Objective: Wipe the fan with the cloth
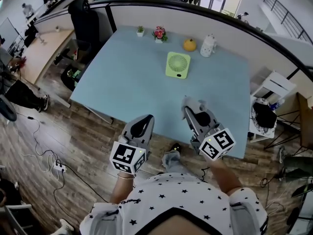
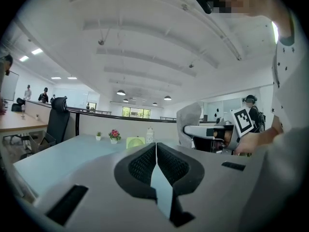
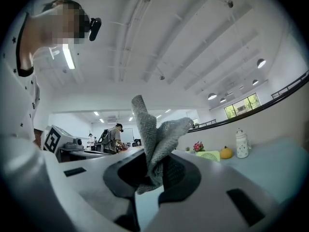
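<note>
On the light-blue table (image 1: 122, 72), far half: 1 green fan (image 1: 177, 64), grille up, well apart from both grippers. Row behind it: 2 small potted plants, one green (image 1: 140, 31) and one with pink flowers (image 1: 159, 34), 1 orange pumpkin-shaped piece (image 1: 190, 45) and 1 white jar (image 1: 208, 45). 1 black chair (image 1: 85, 21) sits at the far left corner.

2 grippers, 1 cloth. Left gripper (image 1: 145, 119) is off the near edge, over the wood floor. Right gripper (image 1: 191, 105) is over the near edge with the grey cloth (image 1: 194, 103) at its tip.

Head view gives the layout, but jaw state isn't readable there. Left gripper view: left gripper's pads pressed together, nothing between them; it also catches the right gripper with the cloth sticking up. Right gripper view: jaws clamped on the cloth, a fold standing above them; the left gripper's marker cube (image 3: 52, 139) sits at frame left. Both gripper views show the fan only low and small.
</note>
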Tool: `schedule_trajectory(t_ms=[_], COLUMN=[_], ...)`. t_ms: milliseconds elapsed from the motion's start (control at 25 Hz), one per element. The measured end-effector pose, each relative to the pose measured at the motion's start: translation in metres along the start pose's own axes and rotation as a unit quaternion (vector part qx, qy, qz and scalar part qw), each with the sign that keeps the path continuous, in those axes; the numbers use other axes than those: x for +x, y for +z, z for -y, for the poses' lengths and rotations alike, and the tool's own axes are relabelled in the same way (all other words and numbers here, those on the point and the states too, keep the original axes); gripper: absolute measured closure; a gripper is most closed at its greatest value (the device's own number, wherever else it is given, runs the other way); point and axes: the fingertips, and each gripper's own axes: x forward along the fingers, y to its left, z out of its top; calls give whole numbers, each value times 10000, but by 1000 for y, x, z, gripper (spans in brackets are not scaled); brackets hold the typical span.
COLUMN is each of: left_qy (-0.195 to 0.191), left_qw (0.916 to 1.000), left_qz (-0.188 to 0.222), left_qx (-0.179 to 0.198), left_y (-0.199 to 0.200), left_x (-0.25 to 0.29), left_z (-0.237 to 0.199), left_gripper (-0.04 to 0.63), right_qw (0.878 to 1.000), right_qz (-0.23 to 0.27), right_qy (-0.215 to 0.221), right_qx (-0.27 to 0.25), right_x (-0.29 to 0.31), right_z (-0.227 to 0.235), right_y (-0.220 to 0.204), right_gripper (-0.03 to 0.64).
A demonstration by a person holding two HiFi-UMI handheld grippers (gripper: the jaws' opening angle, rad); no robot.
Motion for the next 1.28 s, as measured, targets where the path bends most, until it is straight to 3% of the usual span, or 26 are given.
schedule_trajectory(t_ms=[760, 1080, 1280], left_qy=[67, -18, -62], left_qw=[9998, 9990, 9983], left_qz=[-206, -439, -562], left_qx=[-2, -62, -146], left_y=[17, 7, 3], left_x=[122, 152, 167], left_z=[-57, -70, -97], left_gripper=[565, 565, 565], right_qw=[9995, 9974, 9955], right_qz=[-147, -382, -594], right_qy=[-249, -510, -725], right_qx=[149, 345, 123], right_x=[73, 92, 120], right_z=[118, 155, 166], right_y=[4, -18, -31], right_gripper=[569, 569, 569])
